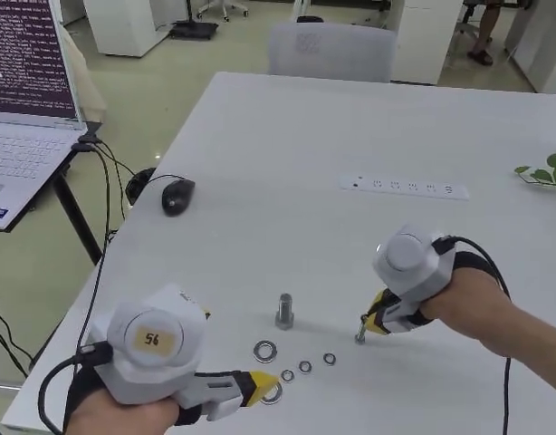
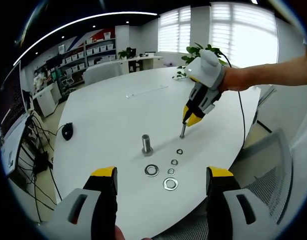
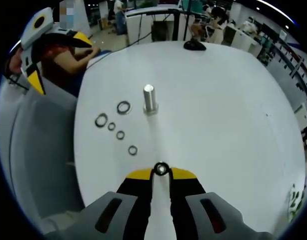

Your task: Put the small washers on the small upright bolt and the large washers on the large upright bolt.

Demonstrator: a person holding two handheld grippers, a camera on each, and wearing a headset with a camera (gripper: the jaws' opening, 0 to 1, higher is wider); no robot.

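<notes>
A large upright bolt point(image 1: 284, 311) stands on the white table point(image 1: 332, 136). In front of it lie two large washers point(image 1: 265, 350) and three small washers point(image 1: 305, 366) in a loose row. My right gripper point(image 1: 373, 324) is shut on the small bolt point(image 1: 359, 335), holding it upright on the table; its head sits between the yellow tips point(image 3: 161, 169). My left gripper point(image 2: 162, 172) stands open at the near edge, its tips just above the nearer large washer point(image 2: 170, 184). The large bolt point(image 2: 146, 143) and the right gripper point(image 2: 193, 116) lie ahead of it.
A black mouse point(image 1: 177, 195) with its cable lies at the table's left edge. A white power strip point(image 1: 403, 188) sits further back. A laptop point(image 1: 24, 100) stands on a stand to the left, a grey chair point(image 1: 330, 50) behind the table, a plant point(image 1: 545, 172) at right.
</notes>
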